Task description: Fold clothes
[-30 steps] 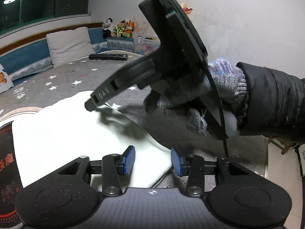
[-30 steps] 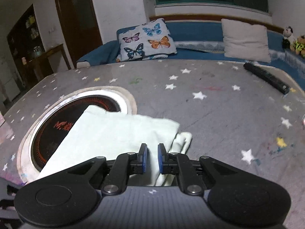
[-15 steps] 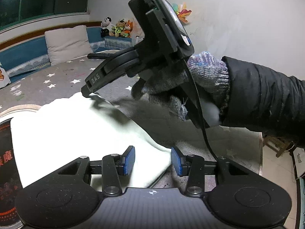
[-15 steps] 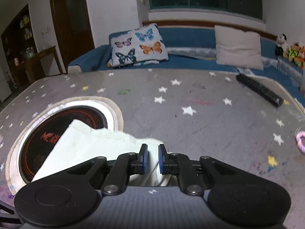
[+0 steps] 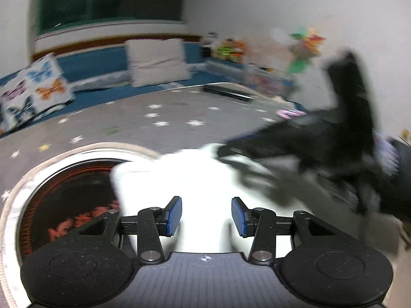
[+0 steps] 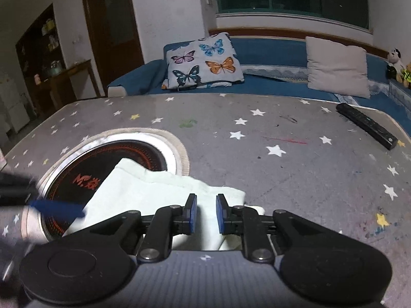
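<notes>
A folded white garment [image 6: 159, 192] lies on the grey star-patterned table, partly over the round burner inset [image 6: 102, 159]. In the left wrist view, which is motion-blurred, the garment [image 5: 195, 179] fills the middle. My left gripper [image 5: 206, 217] is open and empty, just above the garment's near edge. It also shows blurred at the left edge of the right wrist view [image 6: 51, 209]. My right gripper [image 6: 206, 213] hovers over the garment's right end, jaws a narrow gap apart, nothing between them. It appears as a dark blur in the left wrist view [image 5: 295, 143].
A black remote [image 6: 367, 125] lies at the table's far right. A pink ring [image 5: 291, 113] sits near the right edge. A blue sofa with a butterfly pillow [image 6: 203, 61] and a grey cushion [image 6: 336, 66] runs behind the table. Plush toys [image 6: 397, 63] sit far right.
My left gripper has swung fast to face the sofa, blurring its view. My right gripper has dropped lower over the garment's right end and its jaws have parted slightly. The garment lies as before.
</notes>
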`<state>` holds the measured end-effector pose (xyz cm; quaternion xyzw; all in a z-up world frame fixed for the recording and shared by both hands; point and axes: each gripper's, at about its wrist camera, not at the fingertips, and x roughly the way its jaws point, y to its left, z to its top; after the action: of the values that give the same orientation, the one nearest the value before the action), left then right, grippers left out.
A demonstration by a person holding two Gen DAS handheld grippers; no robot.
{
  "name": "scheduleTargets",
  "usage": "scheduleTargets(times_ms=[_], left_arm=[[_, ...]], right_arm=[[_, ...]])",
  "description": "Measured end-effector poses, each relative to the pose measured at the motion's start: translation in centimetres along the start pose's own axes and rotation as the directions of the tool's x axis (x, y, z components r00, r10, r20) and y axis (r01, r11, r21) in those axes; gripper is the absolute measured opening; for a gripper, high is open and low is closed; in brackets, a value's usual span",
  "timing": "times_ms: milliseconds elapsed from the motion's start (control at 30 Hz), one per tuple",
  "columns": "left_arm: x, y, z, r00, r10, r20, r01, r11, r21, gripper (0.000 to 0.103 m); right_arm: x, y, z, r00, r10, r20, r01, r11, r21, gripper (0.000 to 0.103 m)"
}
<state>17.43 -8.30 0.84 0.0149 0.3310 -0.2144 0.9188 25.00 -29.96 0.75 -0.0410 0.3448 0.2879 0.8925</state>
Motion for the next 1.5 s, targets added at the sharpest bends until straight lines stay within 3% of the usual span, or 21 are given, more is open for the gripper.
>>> scheduleTargets(times_ms=[100,333,433,500,567,767,1100,1267,1500], left_arm=[[1.1,1.8,0.6,0.999,0.031,-0.013,-0.032,0.999,-0.034,0.044],[3.5,4.7,1.2,0.999,0.021,-0.04,-0.025,0.994,-0.111,0.042],[3.9,5.4,1.0,0.999,0.019,-0.049,-0.026,0.991,-0.133,0.037],[4.0,5.8,0.8,0.998,0.02,-0.054,-0.028,0.989,-0.145,0.023],[4.1,6.2,0.6,0.998,0.021,-0.059,-0.03,0.987,-0.157,0.022],[3.7,6.1,1.1,0.998,0.052,-0.024,-0.055,0.989,-0.138,0.021],[5.1,6.6,1.3,0.997,0.067,-0.041,-0.073,0.984,-0.162,0.015],[3.1,6.0,1.9,0.997,0.072,0.026,-0.069,0.99,-0.125,0.015],[4.6,8.1,1.2,0.994,0.107,-0.031,-0.111,0.979,-0.17,0.016]], right_arm=[[0.3,0.0,-0.3,1.0,0.005,-0.012,-0.005,1.0,-0.002,0.016],[0.5,-0.5,-0.6,1.0,0.008,-0.014,-0.008,1.0,0.006,0.019],[0.7,-0.7,-0.8,1.0,0.011,-0.015,-0.011,1.0,0.005,0.019],[0.8,-0.9,-0.8,1.0,0.016,-0.014,-0.015,1.0,0.009,0.019],[0.8,-1.0,-0.9,1.0,0.019,-0.012,-0.019,1.0,0.011,0.019],[0.8,-1.1,-1.0,1.0,0.025,-0.008,-0.025,1.0,0.01,0.02],[0.8,-1.1,-1.1,1.0,0.029,-0.006,-0.029,1.0,0.01,0.019],[0.4,-0.7,-0.6,1.0,0.021,0.012,-0.021,1.0,0.007,0.02],[1.7,-0.5,-0.3,1.0,0.002,-0.013,-0.002,1.0,0.0,0.02]])
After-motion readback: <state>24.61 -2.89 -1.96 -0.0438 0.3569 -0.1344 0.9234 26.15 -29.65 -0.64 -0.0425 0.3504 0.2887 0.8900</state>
